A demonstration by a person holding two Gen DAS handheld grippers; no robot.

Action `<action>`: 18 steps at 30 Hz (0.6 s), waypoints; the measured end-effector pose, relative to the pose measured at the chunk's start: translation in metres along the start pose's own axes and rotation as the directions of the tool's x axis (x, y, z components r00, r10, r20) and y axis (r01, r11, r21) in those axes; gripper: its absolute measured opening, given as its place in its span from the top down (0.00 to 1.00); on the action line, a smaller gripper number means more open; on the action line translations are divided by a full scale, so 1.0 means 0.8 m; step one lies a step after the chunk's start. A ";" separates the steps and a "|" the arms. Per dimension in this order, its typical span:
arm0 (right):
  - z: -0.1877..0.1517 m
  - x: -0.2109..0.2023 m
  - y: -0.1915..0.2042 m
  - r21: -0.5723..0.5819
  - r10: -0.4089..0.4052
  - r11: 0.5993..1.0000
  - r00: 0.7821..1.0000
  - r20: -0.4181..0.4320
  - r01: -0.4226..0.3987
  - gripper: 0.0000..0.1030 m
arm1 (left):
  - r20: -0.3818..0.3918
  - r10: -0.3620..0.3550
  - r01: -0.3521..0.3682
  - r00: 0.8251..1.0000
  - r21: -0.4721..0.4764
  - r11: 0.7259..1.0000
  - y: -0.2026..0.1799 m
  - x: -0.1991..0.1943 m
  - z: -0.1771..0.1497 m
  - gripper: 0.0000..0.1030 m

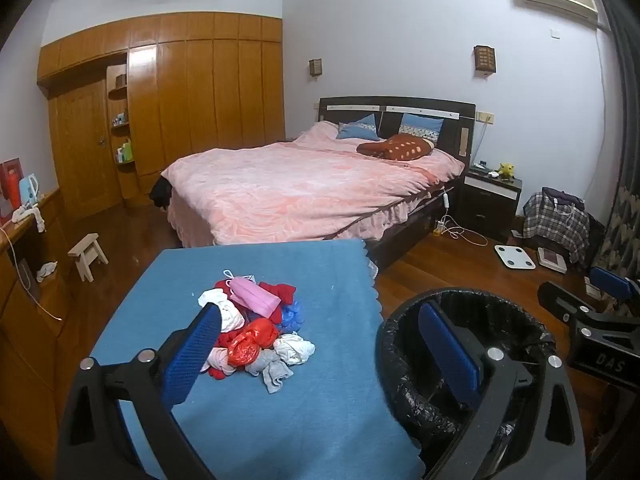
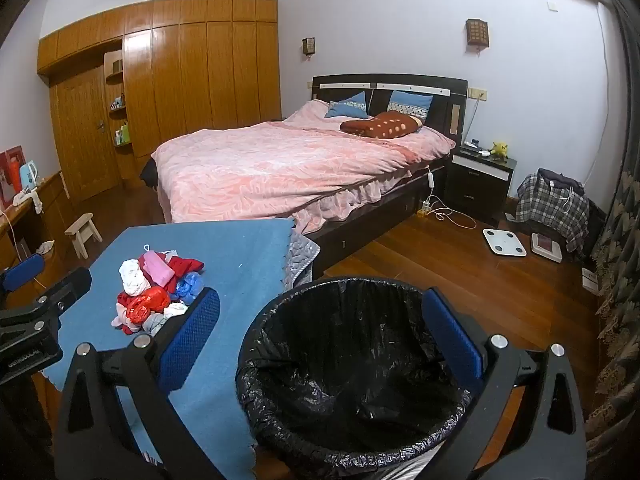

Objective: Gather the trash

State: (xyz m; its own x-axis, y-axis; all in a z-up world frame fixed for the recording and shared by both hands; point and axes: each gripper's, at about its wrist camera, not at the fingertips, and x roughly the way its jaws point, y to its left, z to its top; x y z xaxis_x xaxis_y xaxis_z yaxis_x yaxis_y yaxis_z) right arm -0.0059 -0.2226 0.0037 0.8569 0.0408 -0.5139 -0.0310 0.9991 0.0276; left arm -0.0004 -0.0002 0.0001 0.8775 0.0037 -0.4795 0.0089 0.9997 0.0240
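With both the left gripper point(image 1: 320, 344) and the right gripper point(image 2: 324, 332) released and empty, the trash pile point(image 1: 256, 328) lay on the blue-covered desk point(image 1: 320, 400) beside the lined bin point(image 2: 352, 360), so pinching one loose piece at the pile's edge seemed wisest.

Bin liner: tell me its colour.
Black. The bin liner shows best in the right wrist view, which looks straight into the bin.
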 end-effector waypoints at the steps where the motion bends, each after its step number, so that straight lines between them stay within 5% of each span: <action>1: 0.000 0.000 0.000 0.001 0.001 1.000 1.000 -0.001 -0.001 0.05 | -0.001 0.001 -0.001 1.000 -0.002 1.000 0.000 0.000 0.000 0.06; 18: -0.001 0.001 0.003 0.004 0.003 1.000 1.000 -0.003 -0.003 0.05 | -0.004 0.000 0.000 1.000 0.003 1.000 0.000 0.000 0.000 0.06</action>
State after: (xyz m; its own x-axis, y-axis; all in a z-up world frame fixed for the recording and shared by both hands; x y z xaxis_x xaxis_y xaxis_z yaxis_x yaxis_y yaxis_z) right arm -0.0057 -0.2205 0.0031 0.8552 0.0438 -0.5164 -0.0318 0.9990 0.0322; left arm -0.0003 -0.0003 0.0000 0.8756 0.0037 -0.4830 0.0103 0.9996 0.0263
